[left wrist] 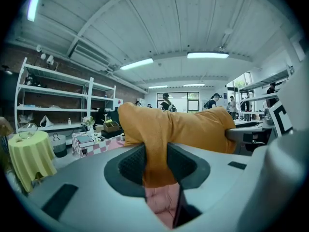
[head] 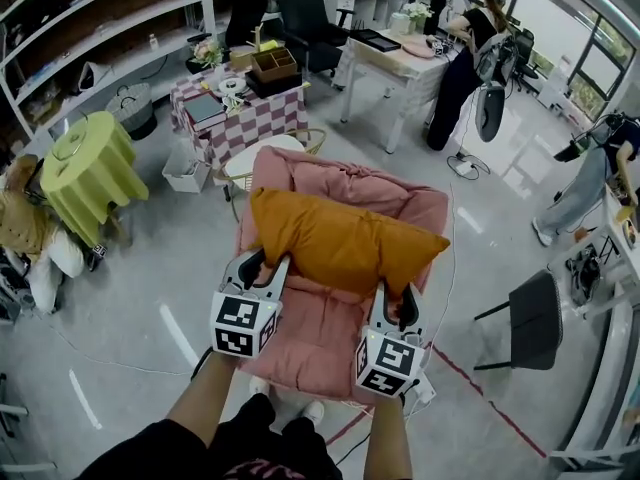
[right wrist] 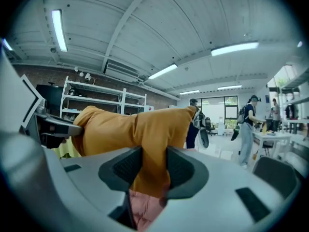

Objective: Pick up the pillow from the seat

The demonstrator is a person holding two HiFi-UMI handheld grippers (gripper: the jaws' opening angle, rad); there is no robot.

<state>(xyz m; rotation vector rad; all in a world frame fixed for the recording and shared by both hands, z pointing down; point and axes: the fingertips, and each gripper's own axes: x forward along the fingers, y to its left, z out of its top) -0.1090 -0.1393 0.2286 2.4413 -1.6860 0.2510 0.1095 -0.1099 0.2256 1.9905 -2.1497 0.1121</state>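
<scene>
We hold the plump, soft mustard-orange fabric pillow (head: 340, 238) over the quilted pink padded seat (head: 320, 343). Our left hand-held gripper (head: 266, 268) and right hand-held gripper (head: 396, 303) each clamp a bunched fold of its near edge.

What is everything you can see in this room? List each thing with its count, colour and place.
pillow: one, orange, held above the armchair by both claws
armchair: one, pink, beneath the pillow
round table: one, yellow-green cloth, left
square table: one, pink-and-white checked cloth, behind the armchair
shelving: one unit, white, far left
office chair: one, black, far back
desk: one, pale, back right
side chair: one, black, right
people: several, mixed clothing, by the desk and at both edges
left claw: one, grey, shut on the pillow
right claw: one, grey, shut on the pillow
</scene>
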